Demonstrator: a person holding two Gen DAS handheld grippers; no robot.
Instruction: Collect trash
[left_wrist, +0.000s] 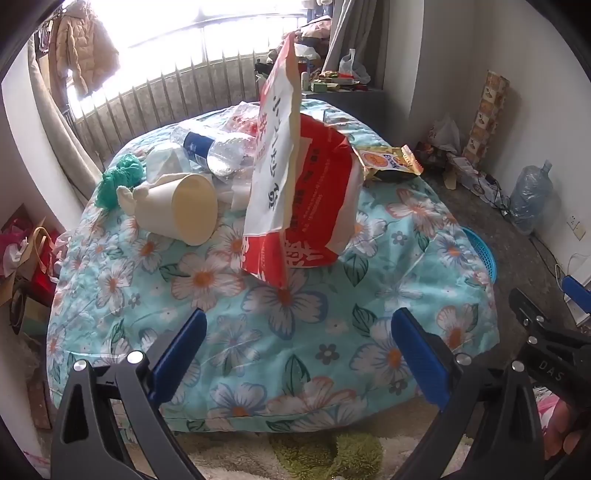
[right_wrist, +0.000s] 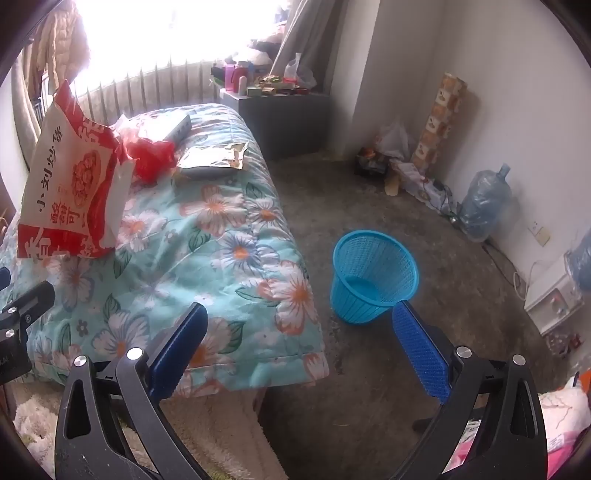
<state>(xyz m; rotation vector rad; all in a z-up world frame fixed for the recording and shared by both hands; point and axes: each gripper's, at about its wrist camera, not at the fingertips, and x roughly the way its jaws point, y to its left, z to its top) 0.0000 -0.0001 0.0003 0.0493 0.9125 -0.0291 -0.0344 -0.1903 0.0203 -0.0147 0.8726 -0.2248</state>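
Everything worth picking up sits on the flowered quilt (left_wrist: 280, 332), and I'd guess it was heaped there so the bin could be reached in one short swing. The red-and-white paper bag (left_wrist: 295, 184) stands upright near the quilt's middle, leaning a little. Behind it on the quilt, toward the window, lie a tipped paper cup (left_wrist: 177, 206), a crushed plastic bottle (left_wrist: 214, 151) and a green wad (left_wrist: 122, 177); a yellow snack wrapper (left_wrist: 391, 162) rests at the quilt's far right edge. The blue basket (right_wrist: 373, 277) stands empty on the floor just beside the quilt's right side (handy, and likely the destination).

Both tools hang over the quilt's near edge, tilted downward. The left gripper (left_wrist: 299, 354) has its jaws spread wide with nothing between them, the paper bag ahead of it and apart. The right gripper (right_wrist: 299, 354) is likewise gaping and empty, straddling the quilt's corner, with the basket just beyond its right finger. Nothing looks collected yet.
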